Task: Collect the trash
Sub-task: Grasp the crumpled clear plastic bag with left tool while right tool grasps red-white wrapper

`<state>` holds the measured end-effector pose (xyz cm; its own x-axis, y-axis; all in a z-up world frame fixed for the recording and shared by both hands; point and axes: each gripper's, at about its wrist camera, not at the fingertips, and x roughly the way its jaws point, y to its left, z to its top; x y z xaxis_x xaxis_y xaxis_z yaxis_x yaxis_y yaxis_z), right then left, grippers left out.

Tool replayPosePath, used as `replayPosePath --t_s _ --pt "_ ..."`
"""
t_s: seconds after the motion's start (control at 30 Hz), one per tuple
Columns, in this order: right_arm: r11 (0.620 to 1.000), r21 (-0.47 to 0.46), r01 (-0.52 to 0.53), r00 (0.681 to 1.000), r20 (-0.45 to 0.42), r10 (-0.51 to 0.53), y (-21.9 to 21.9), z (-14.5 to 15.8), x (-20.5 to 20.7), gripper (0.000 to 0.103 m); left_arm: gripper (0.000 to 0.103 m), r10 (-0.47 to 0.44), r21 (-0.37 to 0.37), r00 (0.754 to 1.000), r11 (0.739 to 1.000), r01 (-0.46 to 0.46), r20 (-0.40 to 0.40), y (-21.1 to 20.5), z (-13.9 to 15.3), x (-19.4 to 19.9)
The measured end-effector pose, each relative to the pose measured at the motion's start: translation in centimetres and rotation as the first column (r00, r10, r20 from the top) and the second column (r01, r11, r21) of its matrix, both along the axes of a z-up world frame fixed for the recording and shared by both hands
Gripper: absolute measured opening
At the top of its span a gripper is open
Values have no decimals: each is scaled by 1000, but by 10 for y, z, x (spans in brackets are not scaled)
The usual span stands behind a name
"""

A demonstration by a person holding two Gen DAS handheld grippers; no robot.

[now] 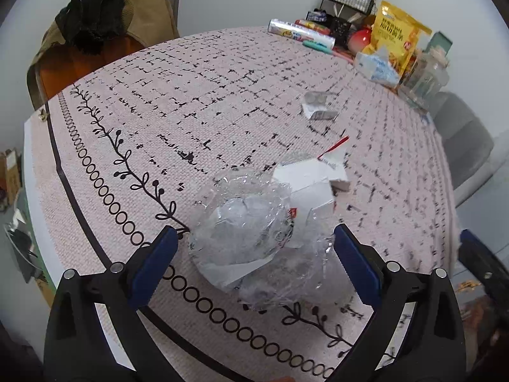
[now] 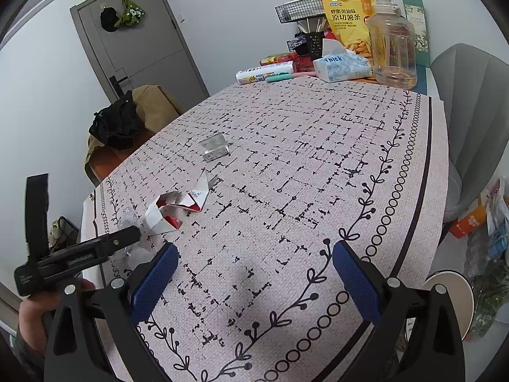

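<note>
L tongs [image 1: 254,254] apart, straddling plastic wrap [image 1: 245,226] nr table edge; R tongs [image 2: 254,273] apart.

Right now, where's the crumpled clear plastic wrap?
In the left wrist view the crumpled clear plastic wrap lies on the tablecloth between the open fingers of the left gripper, touching the torn white carton just beyond it.

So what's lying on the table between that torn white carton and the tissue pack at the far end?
A small folded silver wrapper lies between the torn carton and the tissue pack; otherwise bare tablecloth. The right wrist view shows it best.
</note>
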<state>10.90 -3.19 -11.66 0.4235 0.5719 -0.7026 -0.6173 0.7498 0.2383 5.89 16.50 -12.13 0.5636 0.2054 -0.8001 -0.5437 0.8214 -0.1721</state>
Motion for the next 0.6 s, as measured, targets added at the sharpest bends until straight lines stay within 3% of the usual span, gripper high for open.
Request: replayPosePath --t_s 0.2,0.53,0.6 --pt "1000 -9 -7 1000 -3 7 4 -2 0 95 97 22 24 1000 999 -21 -15 5 3 -17" --pt "997 -32 -69 998 8 69 42 -4 -4 95 96 43 -8 999 999 -43 14 18 7 -53" --pt "993 -49 -104 994 9 105 52 -6 -7 87 84 41 -21 999 999 -41 22 20 5 -53"
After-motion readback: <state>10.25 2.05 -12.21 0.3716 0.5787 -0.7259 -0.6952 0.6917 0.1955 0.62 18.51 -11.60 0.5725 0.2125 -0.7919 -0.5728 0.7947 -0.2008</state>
